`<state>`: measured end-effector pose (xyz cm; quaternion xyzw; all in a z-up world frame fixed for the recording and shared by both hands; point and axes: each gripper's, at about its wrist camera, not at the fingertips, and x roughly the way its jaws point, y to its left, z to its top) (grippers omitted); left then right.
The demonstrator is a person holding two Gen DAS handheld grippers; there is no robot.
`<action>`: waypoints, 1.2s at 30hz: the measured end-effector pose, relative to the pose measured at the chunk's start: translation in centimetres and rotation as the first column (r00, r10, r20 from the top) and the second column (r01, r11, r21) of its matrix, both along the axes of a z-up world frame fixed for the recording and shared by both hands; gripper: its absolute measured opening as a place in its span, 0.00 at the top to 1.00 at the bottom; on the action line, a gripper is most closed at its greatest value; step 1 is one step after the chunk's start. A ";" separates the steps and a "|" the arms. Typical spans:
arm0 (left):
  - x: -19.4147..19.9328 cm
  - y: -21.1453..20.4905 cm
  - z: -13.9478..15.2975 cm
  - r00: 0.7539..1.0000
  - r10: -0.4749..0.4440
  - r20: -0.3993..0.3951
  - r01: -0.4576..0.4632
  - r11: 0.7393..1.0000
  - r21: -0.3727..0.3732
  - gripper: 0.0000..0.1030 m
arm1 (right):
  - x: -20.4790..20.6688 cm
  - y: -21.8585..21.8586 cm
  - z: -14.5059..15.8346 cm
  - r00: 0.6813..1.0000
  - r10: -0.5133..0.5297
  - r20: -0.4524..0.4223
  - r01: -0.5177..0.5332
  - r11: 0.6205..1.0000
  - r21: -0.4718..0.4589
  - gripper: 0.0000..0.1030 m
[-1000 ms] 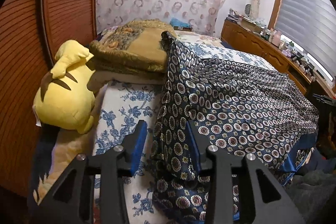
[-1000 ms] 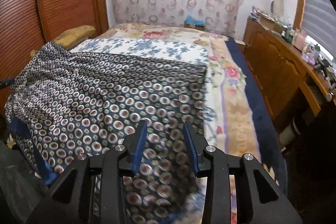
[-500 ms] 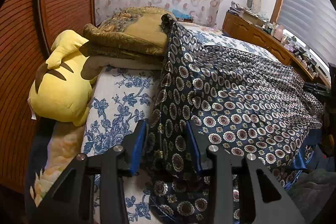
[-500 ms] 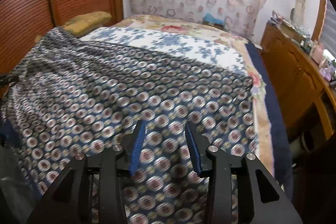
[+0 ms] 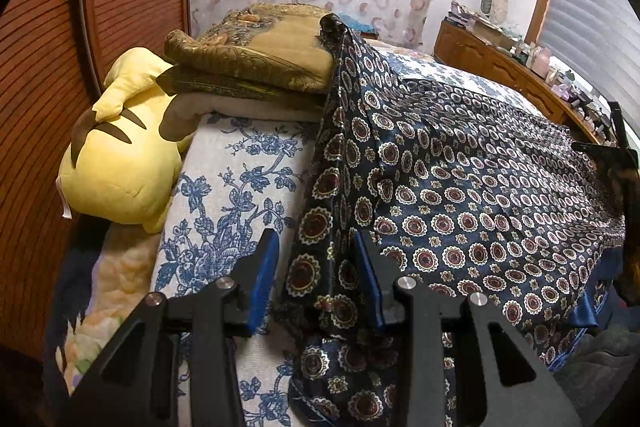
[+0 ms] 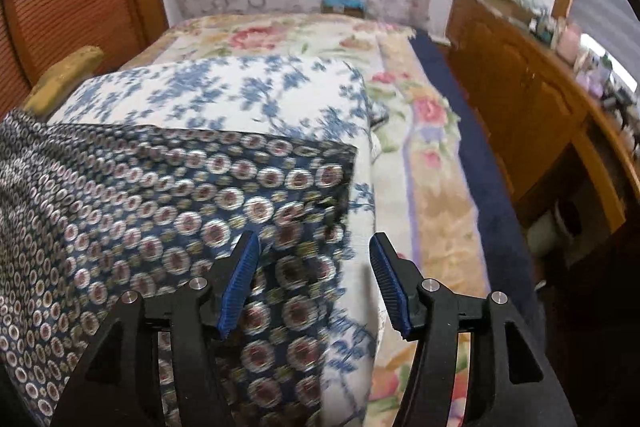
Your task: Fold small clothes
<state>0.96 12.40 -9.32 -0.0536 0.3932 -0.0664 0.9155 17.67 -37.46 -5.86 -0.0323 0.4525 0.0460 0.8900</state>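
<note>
A dark blue garment with a round medallion print lies spread over the bed; its far corner rests up on a folded gold blanket. My left gripper stands part open with the garment's near edge bunched between its blue pads, not pinched tight. In the right wrist view the same garment covers the left of the bed. My right gripper is wide open above the garment's right edge and holds nothing.
A yellow plush toy lies at the left against the wooden slatted wall. A blue floral cushion cover lies under the garment. A wooden dresser with clutter runs along the right of the bed.
My right gripper has opened wide and let go of the garment, which has dropped flat; its view has swung right. My left gripper has moved slightly forward, its jaws unchanged.
</note>
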 end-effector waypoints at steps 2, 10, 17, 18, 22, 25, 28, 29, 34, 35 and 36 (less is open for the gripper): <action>0.0 0.0 0.0 1.000 0.001 0.002 -0.001 1.000 0.001 0.64 | 0.6 -0.6 -0.5 1.000 0.001 -0.021 0.000 0.999 0.034 0.43; 0.4 -0.2 0.0 1.000 -0.005 0.005 0.005 1.000 0.013 0.64 | 1.4 0.3 -0.8 0.998 0.052 -0.018 -0.051 0.996 0.072 0.46; 0.4 -0.2 0.0 1.000 -0.002 0.014 0.002 1.000 0.000 0.73 | 1.7 1.1 -0.9 0.998 0.058 -0.018 -0.057 0.996 0.062 0.55; 0.4 0.0 -0.1 1.000 -0.001 0.015 0.002 1.000 -0.021 0.79 | 1.8 1.2 -0.9 0.998 0.066 -0.019 -0.065 0.996 0.064 0.58; 0.5 -0.2 -0.1 1.000 -0.020 0.010 0.020 0.999 -0.048 0.92 | 1.9 1.5 -0.9 0.995 0.096 -0.025 -0.094 0.993 0.078 0.74; 0.6 -0.3 -0.1 0.999 -0.032 0.004 0.032 0.997 -0.067 0.98 | 1.6 1.8 -0.8 0.992 0.122 -0.023 -0.120 0.989 0.090 0.92; 0.5 -0.6 0.2 0.998 -0.054 0.013 0.055 0.994 -0.091 1.00 | 1.2 2.2 -0.7 0.991 0.134 0.001 -0.134 0.989 0.069 0.98; 0.4 -0.7 0.5 0.998 -0.060 0.025 0.063 0.994 -0.095 1.00 | 1.0 2.3 -0.4 0.992 0.129 0.018 -0.130 0.990 0.062 0.98; 0.9 -1.3 2.5 0.993 -0.016 0.113 0.018 1.000 -0.021 1.00 | 0.6 3.0 1.8 0.985 0.109 0.136 -0.114 0.993 0.027 0.99; 1.4 -1.3 2.8 0.992 -0.014 0.123 0.017 1.000 -0.016 1.00 | 0.8 3.1 2.4 0.982 0.104 0.159 -0.109 0.994 0.023 0.99; 2.0 -1.3 3.2 0.991 -0.015 0.133 0.017 1.000 -0.017 1.00 | 1.1 3.1 2.9 0.979 0.098 0.176 -0.104 0.994 0.026 0.99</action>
